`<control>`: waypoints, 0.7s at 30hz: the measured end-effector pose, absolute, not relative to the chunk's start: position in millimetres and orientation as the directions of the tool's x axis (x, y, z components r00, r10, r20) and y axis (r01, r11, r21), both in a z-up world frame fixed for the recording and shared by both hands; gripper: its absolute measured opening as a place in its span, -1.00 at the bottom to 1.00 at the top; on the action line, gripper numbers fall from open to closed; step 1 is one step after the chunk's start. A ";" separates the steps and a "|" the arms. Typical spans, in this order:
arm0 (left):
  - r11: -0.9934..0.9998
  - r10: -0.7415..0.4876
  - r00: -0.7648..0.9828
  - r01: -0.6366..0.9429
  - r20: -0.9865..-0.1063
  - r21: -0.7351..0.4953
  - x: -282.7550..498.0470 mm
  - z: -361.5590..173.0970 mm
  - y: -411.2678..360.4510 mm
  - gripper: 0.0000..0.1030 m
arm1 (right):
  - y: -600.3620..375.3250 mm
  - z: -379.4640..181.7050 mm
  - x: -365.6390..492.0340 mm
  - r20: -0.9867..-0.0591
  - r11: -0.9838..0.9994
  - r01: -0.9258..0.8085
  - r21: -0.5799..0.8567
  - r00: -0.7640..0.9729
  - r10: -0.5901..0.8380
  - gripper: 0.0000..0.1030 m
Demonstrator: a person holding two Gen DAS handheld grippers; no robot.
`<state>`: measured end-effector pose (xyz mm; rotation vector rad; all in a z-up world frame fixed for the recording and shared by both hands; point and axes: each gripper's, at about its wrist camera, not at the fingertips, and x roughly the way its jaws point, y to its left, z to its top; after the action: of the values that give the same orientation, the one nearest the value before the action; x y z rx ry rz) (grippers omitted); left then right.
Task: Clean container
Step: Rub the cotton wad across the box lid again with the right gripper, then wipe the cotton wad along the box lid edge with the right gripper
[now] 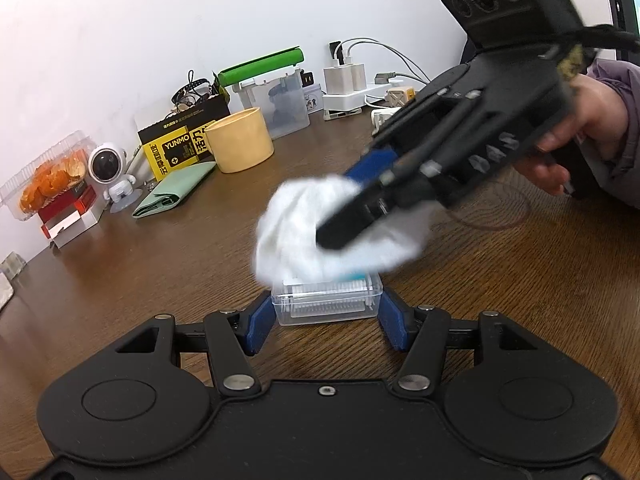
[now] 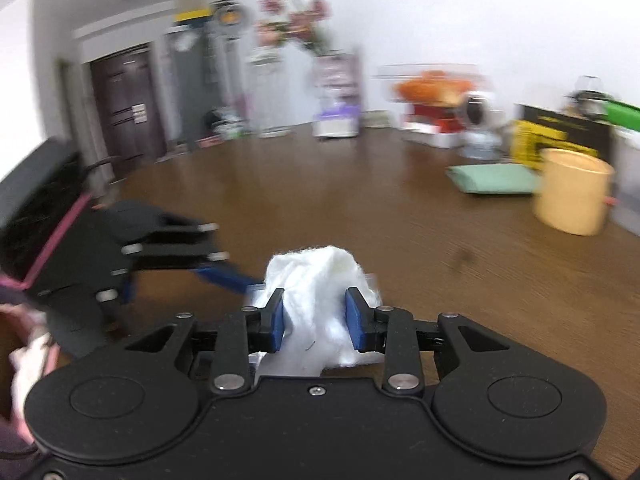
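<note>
A small clear plastic container (image 1: 326,304) with white sticks inside stands on the wooden table. My left gripper (image 1: 325,320) is shut on it, its blue pads against both sides. My right gripper (image 2: 316,316) is shut on a white cloth (image 2: 316,280). In the left wrist view the right gripper (image 1: 340,236) comes down from the upper right and presses the cloth (image 1: 304,232) onto the container's top. The cloth hides most of the lid. The left gripper also shows blurred in the right wrist view (image 2: 224,276).
Along the wall stand a yellow cup (image 1: 240,144), a yellow-black box (image 1: 176,148), a green pouch (image 1: 172,196), a small white robot toy (image 1: 112,172), a clear box of oranges (image 1: 48,184) and a power strip (image 1: 352,96). The right wrist view is motion-blurred.
</note>
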<state>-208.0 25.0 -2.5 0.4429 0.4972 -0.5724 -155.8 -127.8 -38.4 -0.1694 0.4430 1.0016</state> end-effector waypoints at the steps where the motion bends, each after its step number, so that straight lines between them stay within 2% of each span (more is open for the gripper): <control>1: 0.755 -0.398 0.731 0.605 -0.555 0.255 -208.0 -2.6 24.8 0.10 | -123.9 -38.4 -159.4 -0.442 0.520 -0.853 0.054 0.447 0.778 -0.34; 6: 0.753 -0.395 0.734 0.603 -0.552 0.264 -204.9 -1.9 25.0 0.10 | -133.9 -32.4 -160.3 -0.469 0.545 -0.838 0.031 0.469 0.748 -0.37; 9: 0.752 -0.394 0.736 0.603 -0.551 0.268 -207.2 -2.7 24.2 0.10 | -145.9 -31.8 -148.3 -0.452 0.606 -0.794 0.060 0.519 0.725 -0.36; 18: 0.755 -0.400 0.729 0.606 -0.556 0.252 -204.3 -1.8 25.7 0.10 | -127.6 -37.0 -159.4 -0.443 0.529 -0.848 0.046 0.457 0.771 -0.34; 21: 0.754 -0.399 0.730 0.606 -0.555 0.253 -205.3 -2.4 25.2 0.10 | -132.4 -36.5 -156.3 -0.450 0.557 -0.829 0.051 0.479 0.754 -0.34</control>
<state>-205.3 25.2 -2.4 0.4420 0.4980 -0.5735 -156.3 -132.4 -36.5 -0.1828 0.4538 0.9726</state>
